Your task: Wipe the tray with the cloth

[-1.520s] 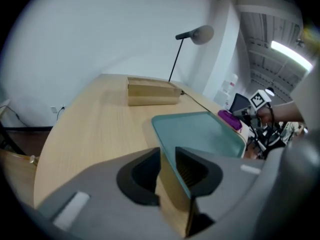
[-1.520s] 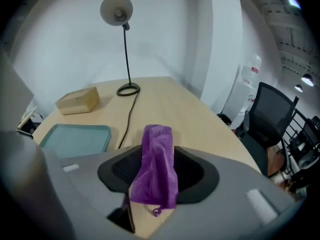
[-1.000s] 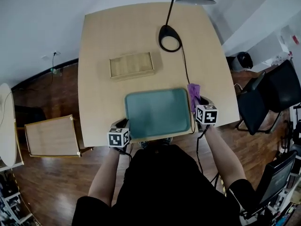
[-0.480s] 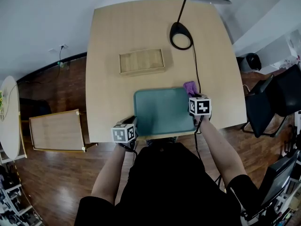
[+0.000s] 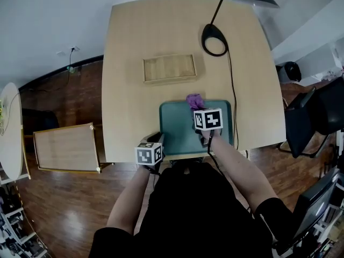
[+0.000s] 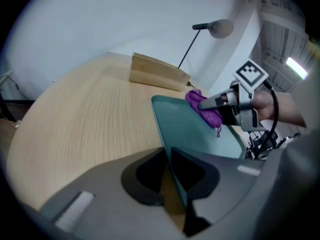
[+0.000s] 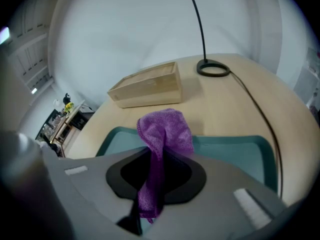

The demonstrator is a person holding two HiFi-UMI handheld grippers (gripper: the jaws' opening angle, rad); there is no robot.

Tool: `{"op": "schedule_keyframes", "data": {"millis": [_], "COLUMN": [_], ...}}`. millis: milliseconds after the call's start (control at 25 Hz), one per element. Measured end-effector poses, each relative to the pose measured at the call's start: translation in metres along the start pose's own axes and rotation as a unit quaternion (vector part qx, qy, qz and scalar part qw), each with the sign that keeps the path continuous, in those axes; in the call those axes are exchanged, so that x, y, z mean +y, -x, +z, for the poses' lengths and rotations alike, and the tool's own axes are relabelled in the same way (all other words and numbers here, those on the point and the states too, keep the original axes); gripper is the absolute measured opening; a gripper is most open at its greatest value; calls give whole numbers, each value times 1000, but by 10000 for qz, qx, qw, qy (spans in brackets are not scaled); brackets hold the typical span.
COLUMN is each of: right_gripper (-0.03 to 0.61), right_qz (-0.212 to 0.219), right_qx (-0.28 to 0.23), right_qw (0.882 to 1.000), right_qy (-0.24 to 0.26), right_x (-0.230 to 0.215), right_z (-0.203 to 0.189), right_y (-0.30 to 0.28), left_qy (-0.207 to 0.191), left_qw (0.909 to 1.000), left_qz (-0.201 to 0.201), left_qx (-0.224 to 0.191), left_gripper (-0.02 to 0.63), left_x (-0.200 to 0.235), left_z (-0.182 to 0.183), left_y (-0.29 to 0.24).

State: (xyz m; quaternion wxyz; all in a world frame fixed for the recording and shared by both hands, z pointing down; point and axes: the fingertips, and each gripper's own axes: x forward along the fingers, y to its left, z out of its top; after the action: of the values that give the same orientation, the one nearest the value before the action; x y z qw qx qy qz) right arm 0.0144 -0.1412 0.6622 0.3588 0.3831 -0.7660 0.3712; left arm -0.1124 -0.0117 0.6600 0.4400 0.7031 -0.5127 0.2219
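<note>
A teal tray (image 5: 180,130) lies near the table's front edge. My left gripper (image 5: 158,140) is shut on the rim at its near-left corner; in the left gripper view that rim (image 6: 170,151) runs straight between the jaws of the left gripper (image 6: 167,171). My right gripper (image 5: 198,108) hangs over the tray's far middle, shut on a purple cloth (image 5: 194,100). In the right gripper view the cloth (image 7: 165,131) bunches above the right gripper (image 7: 155,179) and a tail hangs down between the jaws, with the tray (image 7: 235,151) beneath. The left gripper view shows the cloth (image 6: 205,110) at the tray's far edge.
A shallow wooden box (image 5: 168,68) sits just beyond the tray. A black lamp base (image 5: 214,39) stands at the back right, and its cable (image 5: 232,98) runs down past the tray's right side. A low wooden stand (image 5: 65,147) is on the floor to the left, and chairs (image 5: 314,114) to the right.
My right gripper has carried the cloth leftwards from the tray's right edge to over its far middle. The left gripper has stayed on the tray's corner.
</note>
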Motion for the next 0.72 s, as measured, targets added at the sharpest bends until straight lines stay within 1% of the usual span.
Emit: {"op": "schedule_keyframes", "data": {"millis": [120,240,400,520,600,640,720], "right_gripper": [57,57,57,57,57,57,57], "right_qz": [412,663,854,1252,1501,1516,1289], "right_qx": [155,266,330,303,219,168,69], "right_qw": [9989,9974,9958,9917,9884,9883,9916], "right_qy": [-131,-129,-33,-53,-87,-91,-62], "right_x": [45,82,115,136,140,136,114], "right_z": [4,7,9,9,11,11,9], "right_y": [-16,-30,-44,-50,-48,-45,-34], "left_qy": [36,68,26,-27,-37,-31,-20], "left_qw": [10000,9999,9998,9998,9998,9998,9998], "left_qz": [-80,-152,-198,-203,-211,-216,-211], "left_qx": [2,24,53,45,46,49,54], "left_gripper": [66,66,67,69,69,69,69], "left_x": [-2,-4,-6,-7,-5,-4,-1], "left_z": [0,0,1,1,2,1,1], "left_y": [0,0,0,0,0,0,0]}}
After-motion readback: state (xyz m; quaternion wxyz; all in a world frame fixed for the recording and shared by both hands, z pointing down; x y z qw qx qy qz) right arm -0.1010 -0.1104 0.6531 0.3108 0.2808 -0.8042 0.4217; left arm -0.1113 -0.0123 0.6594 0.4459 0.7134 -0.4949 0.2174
